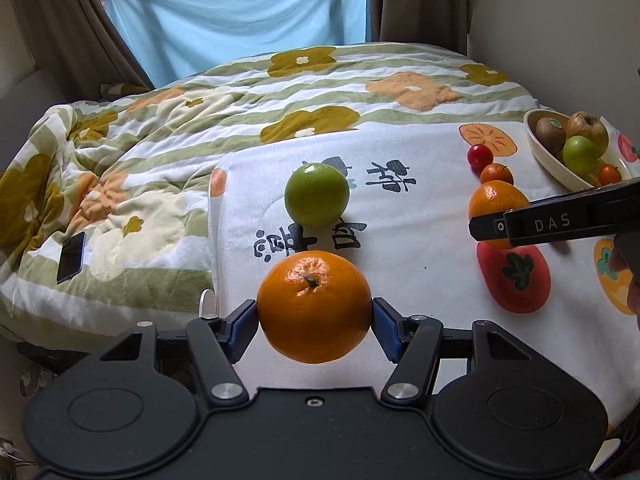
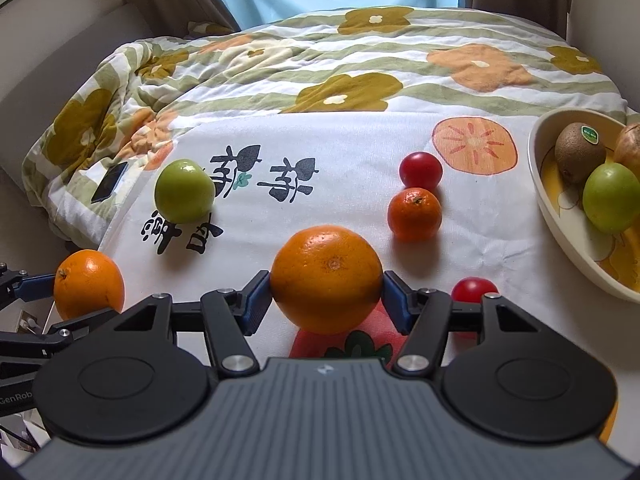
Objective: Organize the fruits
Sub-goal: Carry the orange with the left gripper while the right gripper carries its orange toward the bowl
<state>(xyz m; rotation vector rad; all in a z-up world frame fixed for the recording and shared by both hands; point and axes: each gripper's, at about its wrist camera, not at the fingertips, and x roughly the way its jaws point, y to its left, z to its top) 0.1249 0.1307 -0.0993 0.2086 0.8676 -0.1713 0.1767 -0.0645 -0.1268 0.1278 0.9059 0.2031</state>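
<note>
Fruits: spread over a white printed cloth [image 2: 360, 152] on a bed, some already in a bowl [image 2: 538, 184] at the right
Left gripper [image 1: 315, 322]: clenched on an orange [image 1: 314, 306]; blue pads press both its sides; stem end faces up; the fruit appears lifted clear of the cloth
Right gripper [image 2: 326, 300]: jaws bracket a second orange [image 2: 326, 278]; this one sits on the cloth over a red printed fruit; pads are at its sides, but whether they press it I cannot tell
Green fruit [image 2: 184, 190]: loose on the cloth, beside the black lettering, beyond the left gripper
Mandarin [image 2: 415, 213]: small, on the cloth between the right-hand orange and the bowl; a red tomato [image 2: 421, 171] lies just behind it, touching or nearly so
Second tomato [image 2: 474, 290]: just beside the right gripper's right finger, partly hidden by it
Bowl contents: a kiwi [image 2: 580, 152] with a sticker; a green fruit; a brownish apple [image 1: 588, 128]; a small orange-red fruit at the near rim, seen from the left wrist
Quilt [image 2: 280, 68]: floral, green-striped, under and behind the cloth
Phone [image 1: 71, 257]: dark, lying on the quilt left of the cloth
Curtain [image 1: 240, 12]: blue, behind the bed
</note>
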